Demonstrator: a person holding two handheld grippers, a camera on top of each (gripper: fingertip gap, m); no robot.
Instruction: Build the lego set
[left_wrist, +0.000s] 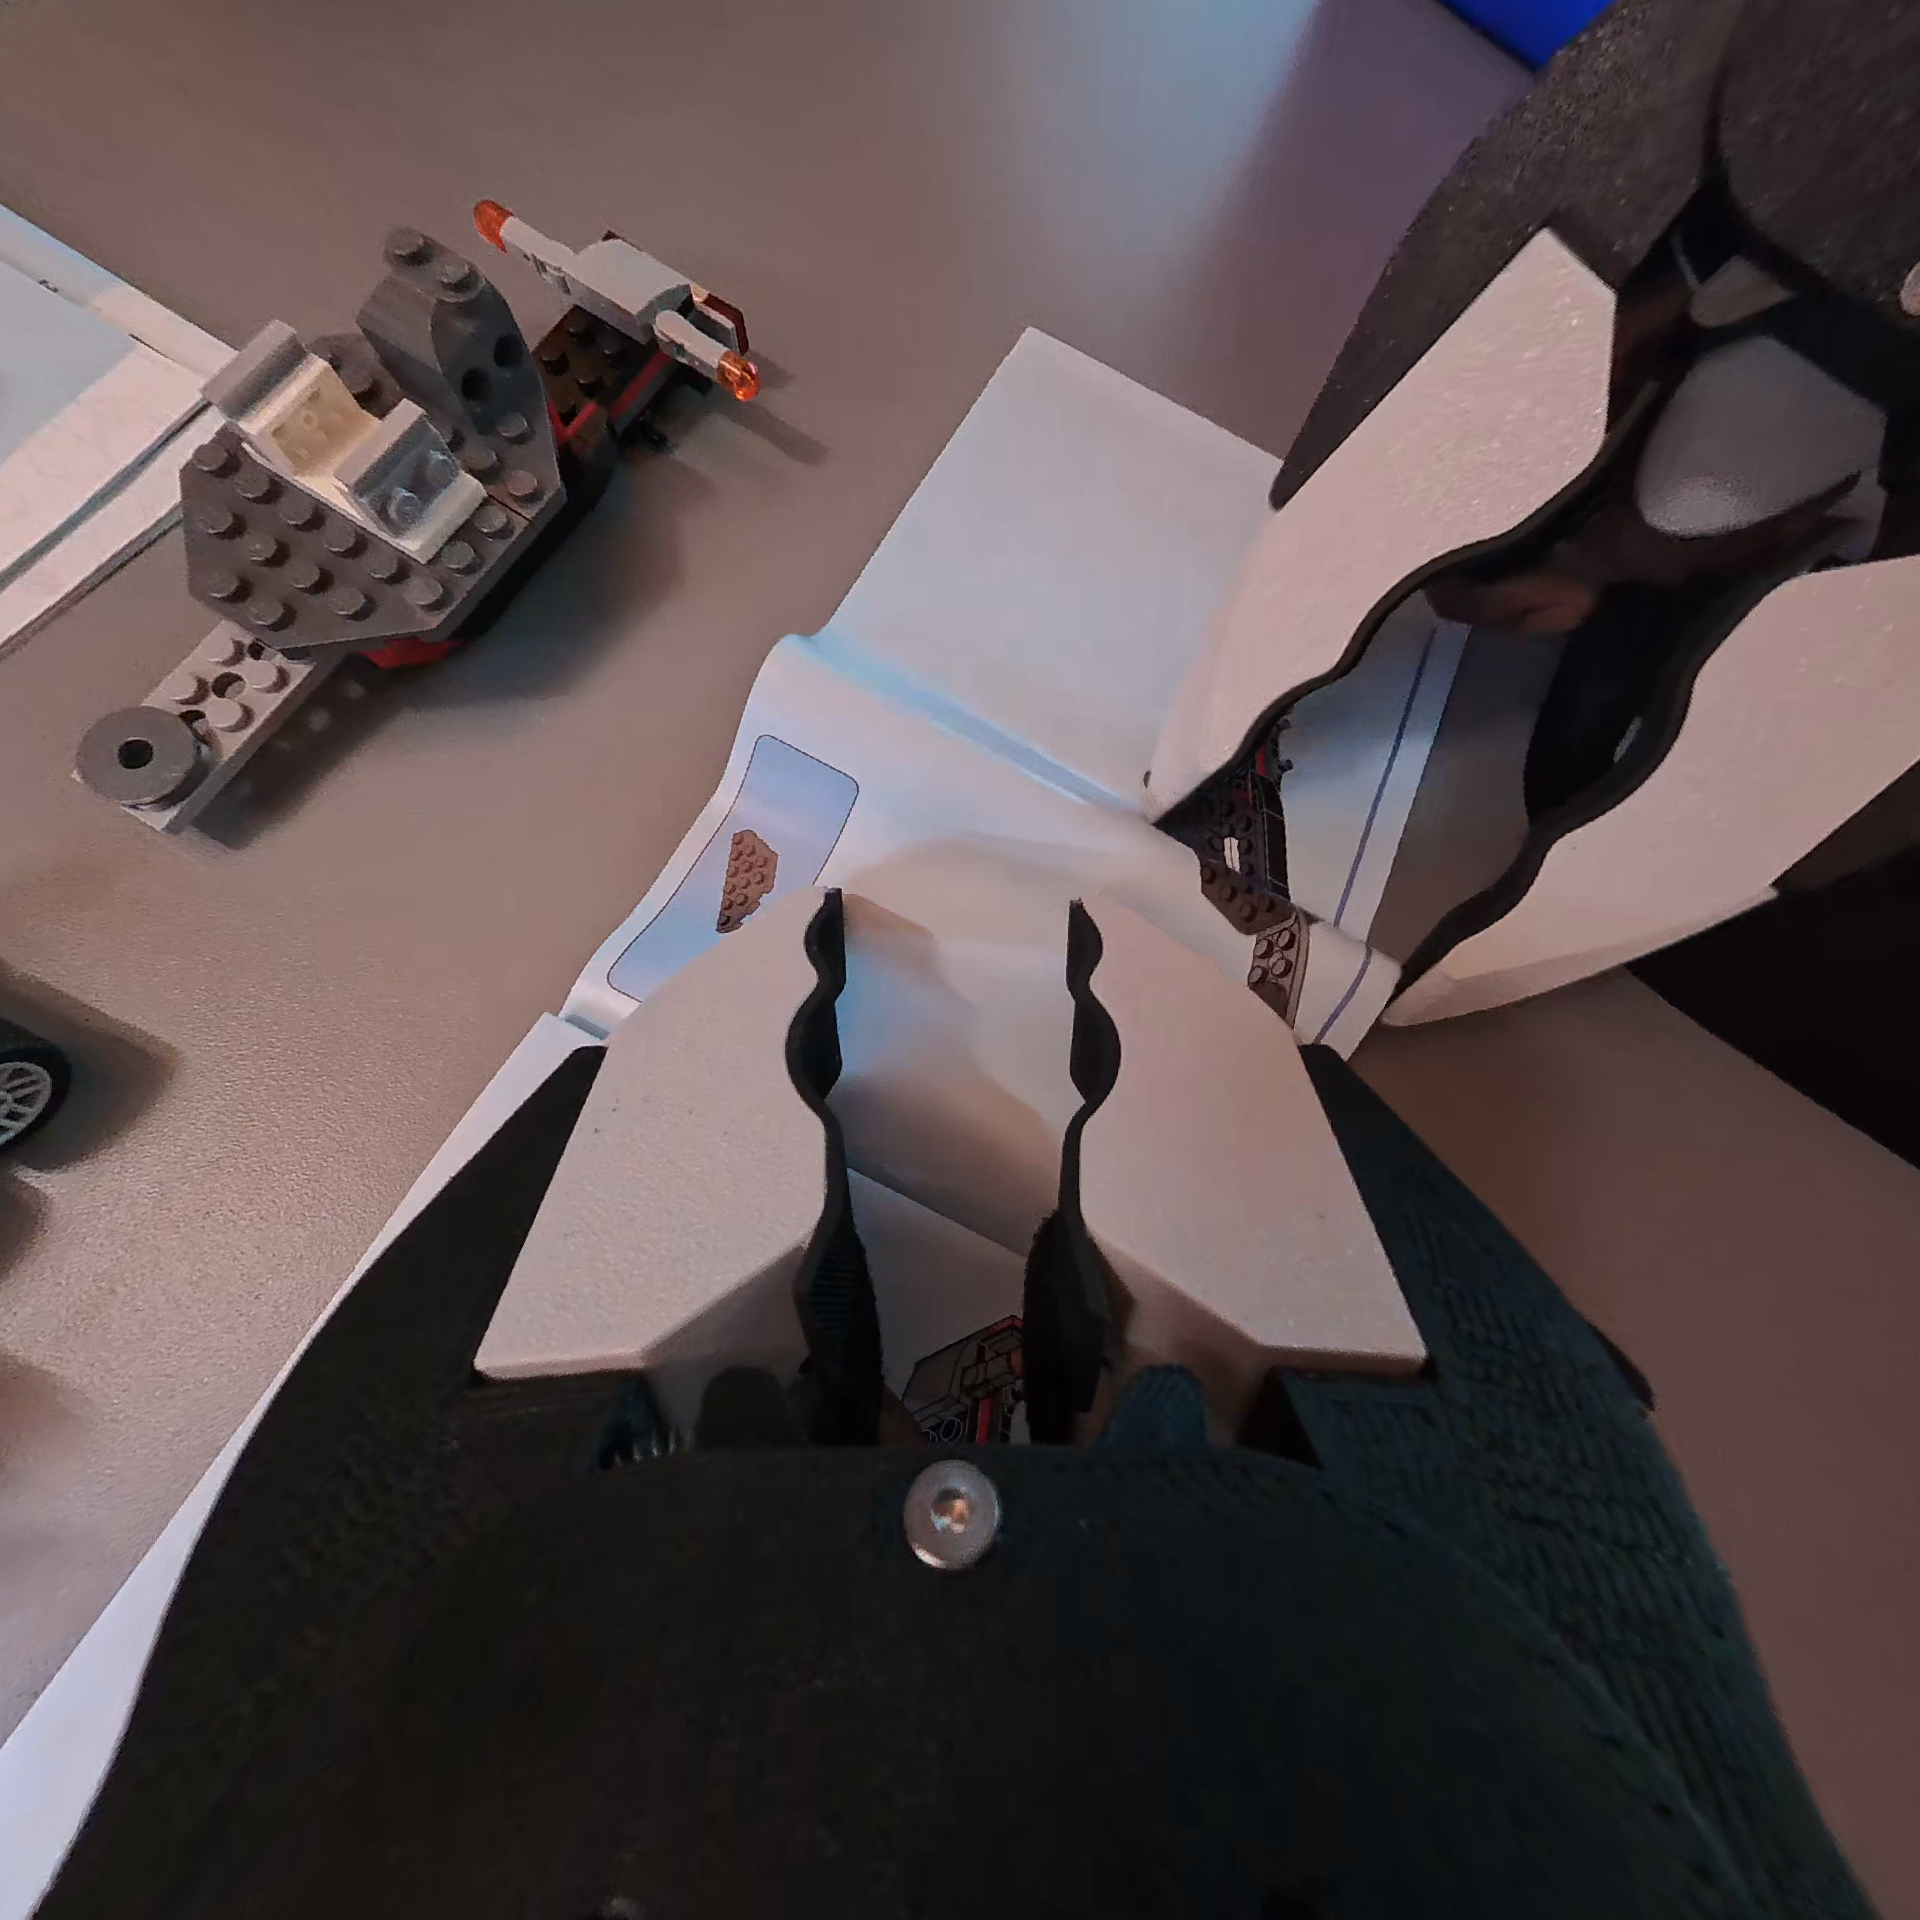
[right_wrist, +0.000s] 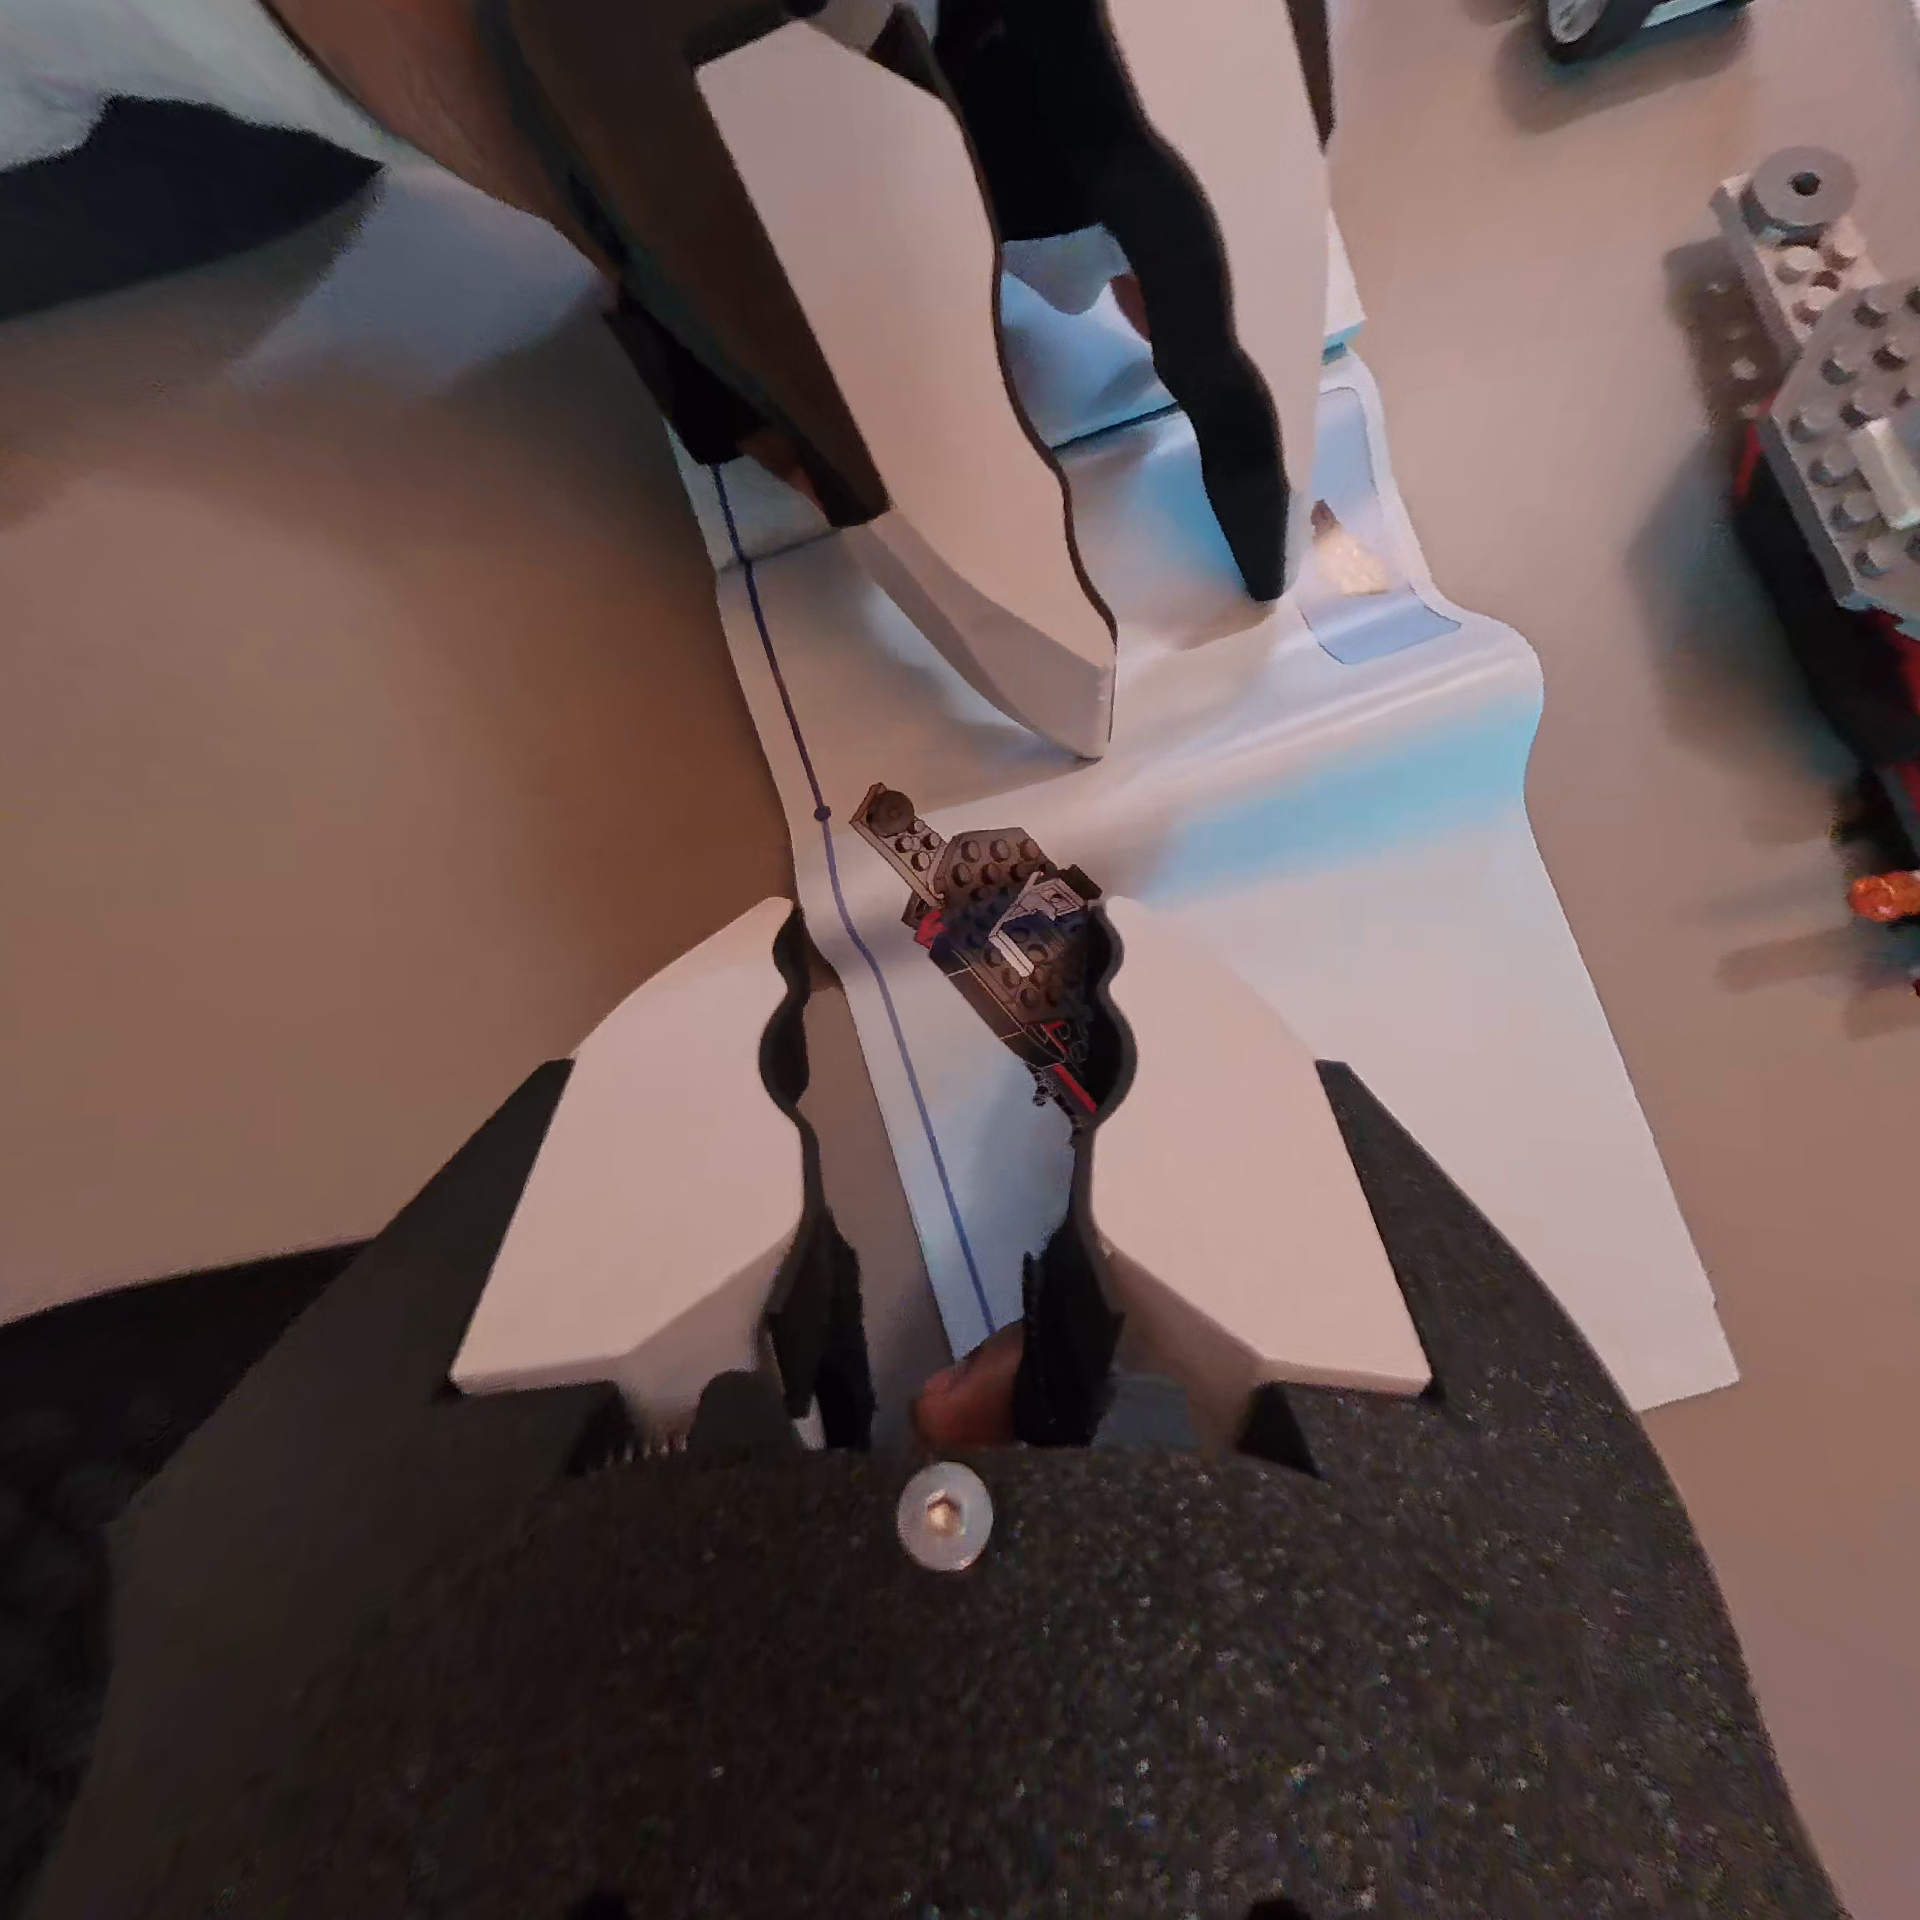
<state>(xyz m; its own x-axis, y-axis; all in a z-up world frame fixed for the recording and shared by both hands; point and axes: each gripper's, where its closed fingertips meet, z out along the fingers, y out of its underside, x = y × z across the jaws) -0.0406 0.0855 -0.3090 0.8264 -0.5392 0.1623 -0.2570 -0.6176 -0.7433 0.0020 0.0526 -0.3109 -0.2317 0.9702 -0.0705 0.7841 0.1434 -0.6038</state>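
I have both tongs, left (left_wrist: 951, 904) and right (right_wrist: 940, 914), apart over the creased instruction booklet (left_wrist: 1039, 623), so I'd flatten it gently while the lego model (left_wrist: 364, 499) waits beside it on the surface (left_wrist: 935, 156)

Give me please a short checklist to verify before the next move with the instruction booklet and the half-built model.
1. Left claw open above the instruction booklet: ok.
2. Right claw open, holding nothing: ok.
3. Booklet lies flat: not ok, the pages bulge at the fold.
4. Step drawing fully readable: not ok, both claws cover parts of it.
5. Half-built model stands apart on the table, untouched: ok.
6. Next brick located: cannot tell, no loose brick shows.
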